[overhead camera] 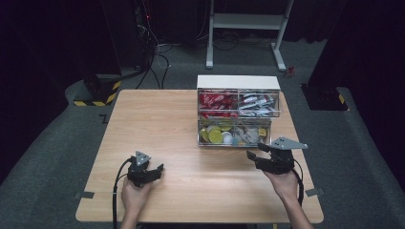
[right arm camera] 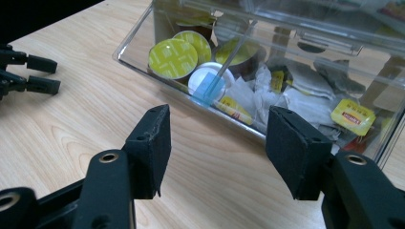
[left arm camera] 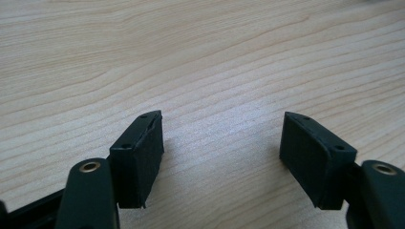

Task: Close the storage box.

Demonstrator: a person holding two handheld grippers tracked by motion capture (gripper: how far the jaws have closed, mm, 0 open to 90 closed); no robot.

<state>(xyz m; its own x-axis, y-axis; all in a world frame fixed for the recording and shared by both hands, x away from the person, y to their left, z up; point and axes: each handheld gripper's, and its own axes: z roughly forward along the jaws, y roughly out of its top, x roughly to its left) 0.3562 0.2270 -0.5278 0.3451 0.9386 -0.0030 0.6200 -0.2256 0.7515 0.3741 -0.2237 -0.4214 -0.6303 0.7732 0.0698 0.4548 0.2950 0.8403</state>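
Note:
A clear plastic drawer organizer (overhead camera: pixel 237 114) stands at the far right of the wooden table (overhead camera: pixel 157 124). Its lower drawer (right arm camera: pixel 143 33) is pulled out and holds yellow-lidded capsules (right arm camera: pixel 173 58), a white-lidded capsule (right arm camera: pixel 210 81) and tea bags with yellow tags (right arm camera: pixel 352 117). Red sachets (overhead camera: pixel 216 101) fill the upper left drawer. My right gripper (overhead camera: pixel 257 151) (right arm camera: pixel 217 152) is open just in front of the lower drawer, empty. Near the front left, my left gripper (overhead camera: pixel 154 171) (left arm camera: pixel 222 157) is open over bare wood, holding nothing.
The left gripper (right arm camera: pixel 33 74) also appears at the left edge of the right gripper view. Beyond the table are grey carpet, a white frame stand (overhead camera: pixel 248 24) and a yellow-black striped base (overhead camera: pixel 98 93) with cables.

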